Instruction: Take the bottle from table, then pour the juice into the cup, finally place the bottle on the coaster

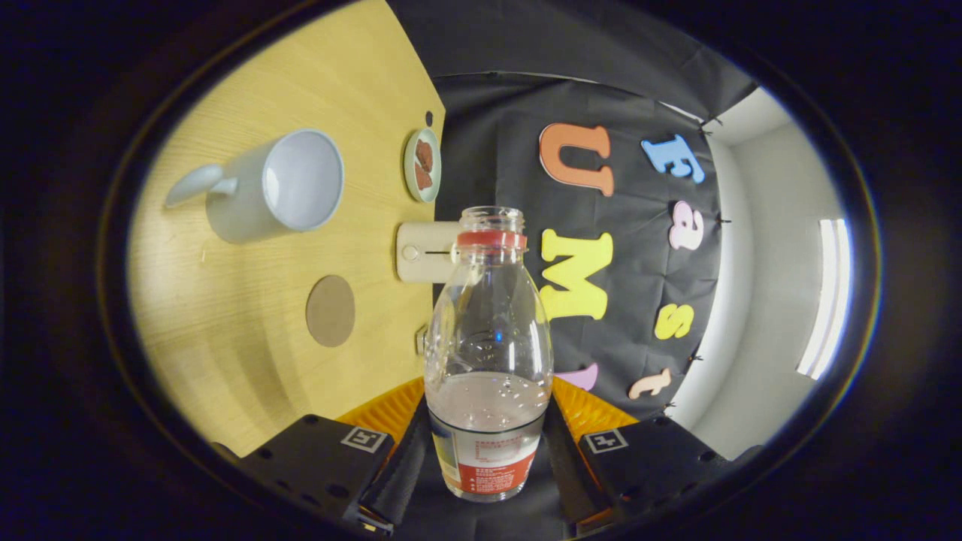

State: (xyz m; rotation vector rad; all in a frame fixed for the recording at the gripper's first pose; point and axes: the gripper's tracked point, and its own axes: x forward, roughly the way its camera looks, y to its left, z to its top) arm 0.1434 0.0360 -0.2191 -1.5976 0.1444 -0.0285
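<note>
A clear plastic bottle (pixel 487 353) with a red neck ring and no cap stands between my fingers, about a third full of pale liquid. My gripper (pixel 487 451) is shut on its labelled lower part, one finger on each side. The bottle is held in the air off the wooden table (pixel 248 361), and the view is rolled so the table stands on its side. Beyond the fingers a white cup (pixel 278 186) with a handle shows its empty inside. A round brown coaster (pixel 331 310) lies on the table between the cup and my fingers.
A small plate (pixel 422 165) with brown pieces sits near the table's edge past the cup. A cream box (pixel 422 252) lies at the same edge, partly behind the bottle's neck. Black cloth backs the booth, with a white wall and a light strip (pixel 825 297) beside it.
</note>
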